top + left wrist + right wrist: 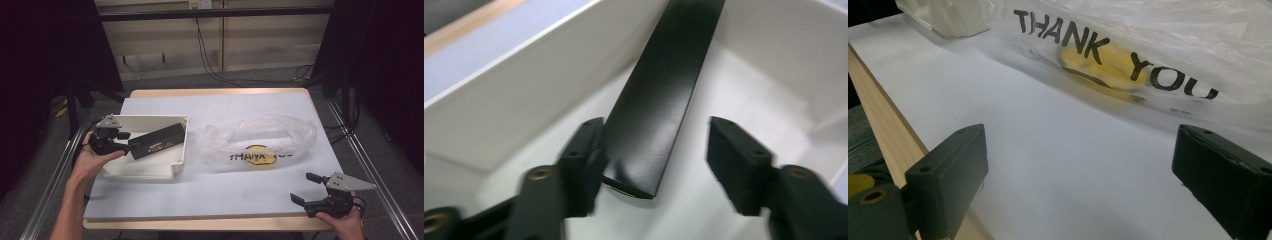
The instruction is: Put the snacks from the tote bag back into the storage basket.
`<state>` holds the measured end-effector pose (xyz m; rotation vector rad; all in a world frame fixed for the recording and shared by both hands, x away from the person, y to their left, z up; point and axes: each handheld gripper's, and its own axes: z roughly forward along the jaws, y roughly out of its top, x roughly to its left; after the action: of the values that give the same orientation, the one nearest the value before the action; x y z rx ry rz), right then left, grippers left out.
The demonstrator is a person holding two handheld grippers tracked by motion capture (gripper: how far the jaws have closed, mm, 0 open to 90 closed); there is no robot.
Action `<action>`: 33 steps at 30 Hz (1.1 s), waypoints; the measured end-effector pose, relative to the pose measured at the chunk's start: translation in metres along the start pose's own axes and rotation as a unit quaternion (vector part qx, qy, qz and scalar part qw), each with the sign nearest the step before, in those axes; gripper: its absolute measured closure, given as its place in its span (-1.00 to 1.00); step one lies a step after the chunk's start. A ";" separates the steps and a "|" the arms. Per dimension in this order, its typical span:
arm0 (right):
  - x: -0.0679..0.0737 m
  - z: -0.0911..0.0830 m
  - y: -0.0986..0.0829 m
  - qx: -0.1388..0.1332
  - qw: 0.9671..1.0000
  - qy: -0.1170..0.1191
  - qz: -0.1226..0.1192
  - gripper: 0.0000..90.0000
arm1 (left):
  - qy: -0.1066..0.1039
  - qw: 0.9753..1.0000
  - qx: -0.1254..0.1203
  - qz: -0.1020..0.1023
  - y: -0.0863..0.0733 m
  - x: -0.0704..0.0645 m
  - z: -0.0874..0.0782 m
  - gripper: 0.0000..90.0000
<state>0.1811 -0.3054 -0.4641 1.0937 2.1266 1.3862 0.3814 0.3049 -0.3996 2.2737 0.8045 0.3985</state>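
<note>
Eyes on the long black box [156, 141]: a slim, flat, rectangular carton with a smooth, faintly glossy dark face and a pale printed label along the side seen from the high view. It lies slanted inside the white tray [177, 165], its far end propped up toward the tray's right wall, its near end pointing at the left gripper [125, 141].

The count: one black box, one white tray, one clear plastic bag [260, 137] with "THANK YOU" in black letters and a yellow round mark, two grippers, each in a person's hand.

In the left gripper view, the box's near end [636, 175] sits between the two black jaws. The left-hand finger [584, 165] appears to touch the box's edge; the right-hand finger [736, 165] stands apart from it with bare tray floor showing between. So the jaws are spread around the end of the box, not clamped on it.

Over on the other side, the right gripper [306, 188] rests low at the near right corner of the table [200, 200], its jaws wide apart with nothing between them. From the right gripper view the bag [1128, 60] lies well ahead of the fingers [948, 175], with white tabletop in between.
</note>
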 end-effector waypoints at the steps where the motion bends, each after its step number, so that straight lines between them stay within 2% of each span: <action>1: 0.000 0.000 0.000 0.001 1.000 0.000 0.000 -0.84 | 0.002 1.000 0.007 0.012 0.000 -0.003 -0.002 0.19; 2: 0.000 0.000 0.000 0.001 1.000 -0.002 0.002 -0.84 | 0.005 1.000 -0.005 0.013 0.001 -0.009 -0.003 0.38; 3: 0.000 0.000 0.000 0.002 1.000 -0.002 0.002 -0.84 | -0.003 1.000 -0.009 0.016 0.001 -0.013 -0.005 0.46; 4: 0.000 0.001 0.000 0.004 1.000 -0.001 0.003 -0.84 | 0.005 1.000 -0.013 0.017 0.001 -0.018 -0.007 0.52; 6: 0.000 0.001 0.000 0.003 1.000 -0.001 0.000 -0.84 | -0.008 1.000 -0.016 0.016 -0.002 -0.020 -0.006 0.74; 7: 0.000 0.001 0.000 0.002 1.000 0.000 0.000 -0.84 | 0.001 1.000 -0.016 0.012 -0.004 -0.022 -0.005 0.84; 8: 0.001 0.000 0.000 0.003 1.000 -0.001 0.000 -0.84 | -0.008 1.000 -0.015 0.008 -0.006 -0.021 -0.004 0.93; 9: 0.001 0.000 0.000 0.003 1.000 -0.001 -0.001 -0.84 | -0.004 1.000 -0.024 0.003 -0.007 -0.022 -0.002 1.00; 10: 0.001 0.000 0.000 0.002 1.000 0.000 0.000 -0.83 | -0.001 1.000 -0.025 0.000 -0.009 -0.022 -0.002 1.00; 11: 0.001 0.000 0.000 0.002 1.000 0.000 0.000 -0.83 | -0.010 0.999 -0.035 -0.009 -0.011 -0.024 0.001 1.00; 12: 0.001 0.000 0.000 0.002 1.000 0.000 0.000 -0.84 | -0.001 0.999 -0.035 -0.008 -0.013 -0.027 0.003 1.00; 13: 0.000 0.001 0.000 0.003 1.000 0.000 0.000 -0.83 | -0.005 0.999 -0.038 -0.013 -0.014 -0.029 0.007 1.00; 14: 0.000 0.001 0.000 0.004 1.000 -0.001 -0.002 -0.83 | -0.005 0.999 -0.037 -0.011 -0.014 -0.030 0.010 1.00; 16: 0.000 0.002 0.000 0.006 1.000 0.000 0.000 -0.83 | -0.005 0.999 -0.029 -0.021 -0.016 -0.032 0.014 1.00; 18: 0.000 0.002 0.000 0.005 1.000 0.001 -0.002 -0.83 | 0.004 0.999 -0.031 -0.024 -0.018 -0.034 0.015 1.00; 19: 0.000 0.001 0.000 0.005 1.000 0.000 -0.001 -0.83 | -0.001 0.999 -0.027 -0.025 -0.019 -0.035 0.015 1.00; 21: 0.000 0.001 0.000 0.004 1.000 0.000 -0.001 -0.83 | 0.007 0.999 -0.021 -0.024 -0.021 -0.038 0.017 1.00; 22: 0.000 0.002 0.000 0.004 1.000 0.001 -0.001 -0.83 | 0.003 0.999 -0.023 -0.030 -0.022 -0.037 0.019 1.00; 23: 0.000 0.002 0.001 0.005 1.000 0.001 -0.002 -0.83 | 0.011 0.999 -0.022 -0.036 -0.023 -0.038 0.020 1.00; 24: 0.000 0.002 0.001 0.007 1.000 0.002 -0.002 -0.83 | 0.007 0.999 -0.018 -0.039 -0.023 -0.037 0.021 1.00; 25: 0.000 0.002 0.001 0.008 1.000 0.003 -0.002 -0.83 | 0.008 0.999 -0.023 -0.043 -0.024 -0.036 0.022 1.00; 26: 0.001 0.002 0.001 0.008 1.000 0.003 -0.002 -0.83 | 0.019 0.999 -0.018 -0.046 -0.023 -0.036 0.024 1.00; 29: 0.000 0.003 0.001 0.008 1.000 0.005 -0.001 -0.83 | 0.015 0.999 -0.007 -0.051 -0.024 -0.034 0.033 1.00; 33: -0.001 0.003 0.001 0.010 1.000 0.003 -0.002 -0.83 | 0.010 0.999 0.013 -0.046 -0.025 -0.034 0.044 1.00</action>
<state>0.1838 -0.3038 -0.4651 1.0934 2.1507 1.3702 0.3657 0.2757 -0.4508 2.2496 0.9259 0.3708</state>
